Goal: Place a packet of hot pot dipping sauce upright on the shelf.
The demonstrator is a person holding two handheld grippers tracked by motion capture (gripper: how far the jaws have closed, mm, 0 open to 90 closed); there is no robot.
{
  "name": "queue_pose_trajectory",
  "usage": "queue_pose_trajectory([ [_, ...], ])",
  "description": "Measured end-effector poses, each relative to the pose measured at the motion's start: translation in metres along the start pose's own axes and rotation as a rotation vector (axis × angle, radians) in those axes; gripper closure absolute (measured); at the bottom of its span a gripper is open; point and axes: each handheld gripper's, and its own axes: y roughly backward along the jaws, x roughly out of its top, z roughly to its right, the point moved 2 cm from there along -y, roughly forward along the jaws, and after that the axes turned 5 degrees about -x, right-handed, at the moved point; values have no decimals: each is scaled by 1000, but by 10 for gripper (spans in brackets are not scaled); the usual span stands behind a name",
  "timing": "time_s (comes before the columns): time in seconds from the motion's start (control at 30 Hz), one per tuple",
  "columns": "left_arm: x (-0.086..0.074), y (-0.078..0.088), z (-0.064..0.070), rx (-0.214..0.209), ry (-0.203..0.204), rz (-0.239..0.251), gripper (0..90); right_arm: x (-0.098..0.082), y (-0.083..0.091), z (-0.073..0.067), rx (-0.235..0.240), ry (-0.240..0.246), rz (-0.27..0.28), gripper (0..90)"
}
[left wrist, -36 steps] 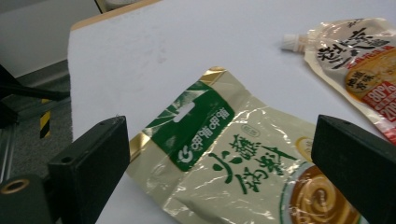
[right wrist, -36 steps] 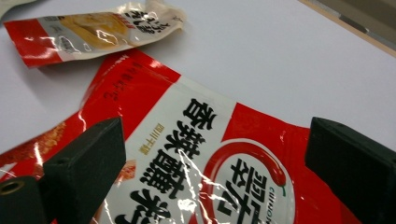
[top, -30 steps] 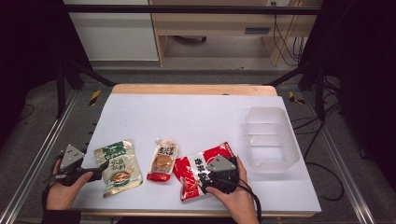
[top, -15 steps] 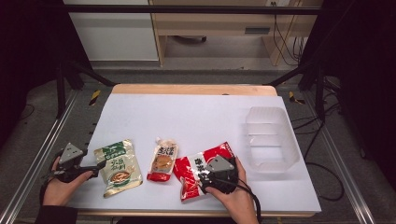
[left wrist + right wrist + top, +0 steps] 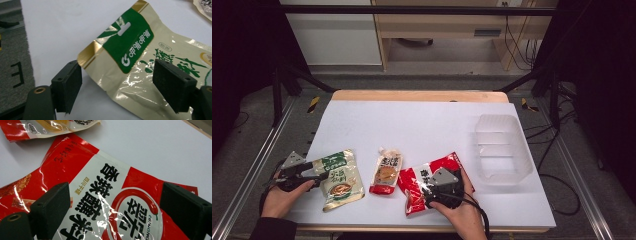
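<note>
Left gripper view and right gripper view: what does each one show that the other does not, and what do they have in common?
Left gripper view: a gold and green pouch with a hang hole, between open jaws, plus grey floor beside the table edge. Right gripper view: a red and white pouch with a chilli picture, between open jaws. Both: the white table and part of the small orange pouch at the top edge.

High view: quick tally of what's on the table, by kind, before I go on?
Snack packets: 3, namely the green and gold packet, the small orange packet and the red packet.
Clear plastic containers: 1, the clear bin.
Total: 4 things on the table.
</note>
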Motion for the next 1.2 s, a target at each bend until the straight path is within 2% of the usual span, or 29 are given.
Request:
queue_pose_trajectory([
  [0.1, 1, -1, 2, -12, -3, -2, 275, 0, 0, 0, 0, 1, 0, 103],
  [0.13, 1, -1, 4, -28, -3, -8, 285, 0, 0, 0, 1, 1, 1, 103],
  [0.23, 0, 2, 5, -37, -5, -9, 353, 0, 0, 0, -2, 2, 1, 103],
  [0.4, 1, 6, 5, -29, 1, -2, 523, 0, 0, 1, -4, -3, 2, 104],
  [0.5, 3, 7, 5, -16, 7, -5, 659, 1, 0, 1, -4, 2, 2, 104],
  [0.53, 3, 7, 5, -15, 13, -6, 659, 1, 0, 0, -3, 1, 2, 104],
  [0.67, 4, 9, 5, -4, 13, -15, 797, 1, 0, 0, -1, 4, 5, 104],
  [0.83, 5, 10, 5, 10, 7, -15, 864, 1, 0, 0, -2, 5, 6, 104],
  [0.97, 6, 12, 6, 8, 4, -17, 884, 1, 1, 1, -6, 4, 5, 104],
  [1.2, 10, 25, 5, -13, 5, 35, 900, 1, 1, 2, -7, 0, 11, 104],
])
